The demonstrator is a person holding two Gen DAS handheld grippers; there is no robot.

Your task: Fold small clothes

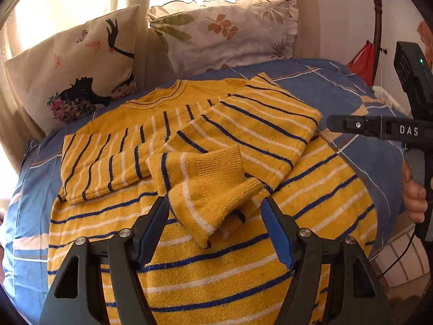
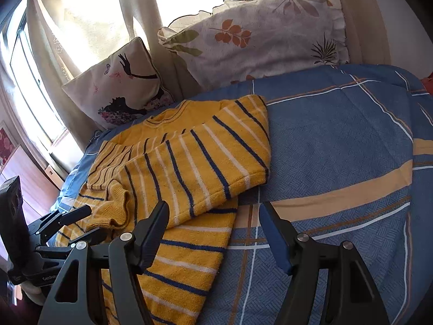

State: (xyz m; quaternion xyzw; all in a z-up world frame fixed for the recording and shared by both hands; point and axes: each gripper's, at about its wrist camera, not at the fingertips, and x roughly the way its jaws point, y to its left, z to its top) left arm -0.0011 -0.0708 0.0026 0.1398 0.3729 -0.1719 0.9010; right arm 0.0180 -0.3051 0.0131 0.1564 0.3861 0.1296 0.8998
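A yellow sweater (image 1: 205, 265) with blue and white stripes lies flat on the blue bedspread (image 1: 338, 86), collar toward the pillows. Both sleeves are folded in across the chest, and their ribbed cuffs (image 1: 216, 173) overlap in the middle. My left gripper (image 1: 213, 211) is open and empty, its jaws either side of the nearer cuff, just above the cloth. My right gripper (image 2: 213, 216) is open and empty over the sweater's right edge (image 2: 216, 178) and the bedspread (image 2: 338, 140). The right gripper shows at the right of the left wrist view (image 1: 333, 124). The left gripper shows in the right wrist view (image 2: 81, 216).
Two pillows lean against the curtain at the head of the bed: a cream one with a dark figure (image 1: 78, 65) and a floral one (image 1: 230, 29). A window (image 2: 32, 103) is on the left. Something red (image 1: 362, 62) hangs at the far right.
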